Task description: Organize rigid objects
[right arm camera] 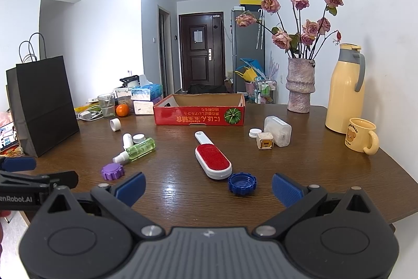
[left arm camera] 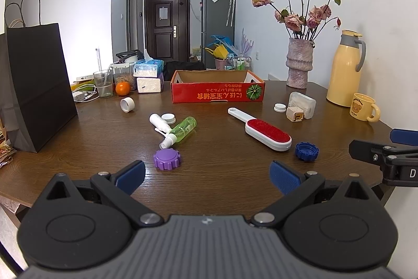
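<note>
An open red cardboard box (left arm camera: 218,93) (right arm camera: 199,117) stands mid-table at the back. In front of it lie a red-and-white lint brush (left arm camera: 263,131) (right arm camera: 212,156), a green spray bottle (left arm camera: 181,130) (right arm camera: 138,148), a small white bottle (left arm camera: 158,120) (right arm camera: 127,140), a purple cap (left arm camera: 167,159) (right arm camera: 112,171), a blue cap (left arm camera: 306,151) (right arm camera: 241,183), a white tape roll (left arm camera: 127,104) (right arm camera: 115,124), a clear plastic case (left arm camera: 303,103) (right arm camera: 278,130) and a small cube (left arm camera: 295,114) (right arm camera: 264,141). My left gripper (left arm camera: 207,178) is open, holding nothing, just behind the purple cap. My right gripper (right arm camera: 208,187) is open and holds nothing, the blue cap between its fingertips' lines.
A black paper bag (left arm camera: 36,85) stands at the left. A vase of dried roses (left arm camera: 299,64), a yellow thermos (left arm camera: 344,69) and a yellow mug (left arm camera: 364,106) line the right wall. An orange (left arm camera: 122,88), a glass and tissue boxes sit at the back left.
</note>
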A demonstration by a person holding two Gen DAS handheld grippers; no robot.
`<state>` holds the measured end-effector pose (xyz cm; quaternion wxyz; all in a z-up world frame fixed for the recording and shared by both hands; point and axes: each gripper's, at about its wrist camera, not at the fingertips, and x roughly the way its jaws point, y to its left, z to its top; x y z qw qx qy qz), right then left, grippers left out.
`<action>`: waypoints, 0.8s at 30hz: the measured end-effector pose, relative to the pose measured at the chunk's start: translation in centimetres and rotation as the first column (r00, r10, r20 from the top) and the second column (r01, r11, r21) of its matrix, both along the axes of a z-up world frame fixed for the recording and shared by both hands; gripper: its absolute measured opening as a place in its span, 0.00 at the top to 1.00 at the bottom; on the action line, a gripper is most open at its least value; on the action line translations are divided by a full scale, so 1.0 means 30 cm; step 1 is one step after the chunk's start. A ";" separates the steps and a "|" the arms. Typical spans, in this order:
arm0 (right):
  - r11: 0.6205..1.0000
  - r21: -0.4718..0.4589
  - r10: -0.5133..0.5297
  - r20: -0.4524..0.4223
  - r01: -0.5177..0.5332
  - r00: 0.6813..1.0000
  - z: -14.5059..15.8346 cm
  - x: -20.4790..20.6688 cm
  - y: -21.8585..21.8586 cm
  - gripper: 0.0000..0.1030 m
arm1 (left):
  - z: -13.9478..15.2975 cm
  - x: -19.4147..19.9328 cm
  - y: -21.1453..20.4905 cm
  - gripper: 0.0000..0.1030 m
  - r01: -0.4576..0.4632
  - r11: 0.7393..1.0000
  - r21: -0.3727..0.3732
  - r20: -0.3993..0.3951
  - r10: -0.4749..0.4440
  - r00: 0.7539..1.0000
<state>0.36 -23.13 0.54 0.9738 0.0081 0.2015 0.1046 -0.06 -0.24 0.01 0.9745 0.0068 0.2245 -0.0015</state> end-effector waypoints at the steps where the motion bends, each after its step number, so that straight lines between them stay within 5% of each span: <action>1: 1.000 0.000 0.000 0.000 0.000 1.000 0.000 0.000 0.000 0.00 | 0.001 0.000 -0.001 0.00 0.000 1.000 0.000 0.000 0.000 1.000; 24: 1.000 -0.008 -0.003 0.002 0.003 1.000 0.002 0.003 -0.004 0.00 | 0.001 -0.001 -0.004 0.00 -0.002 1.000 -0.004 -0.003 0.002 1.000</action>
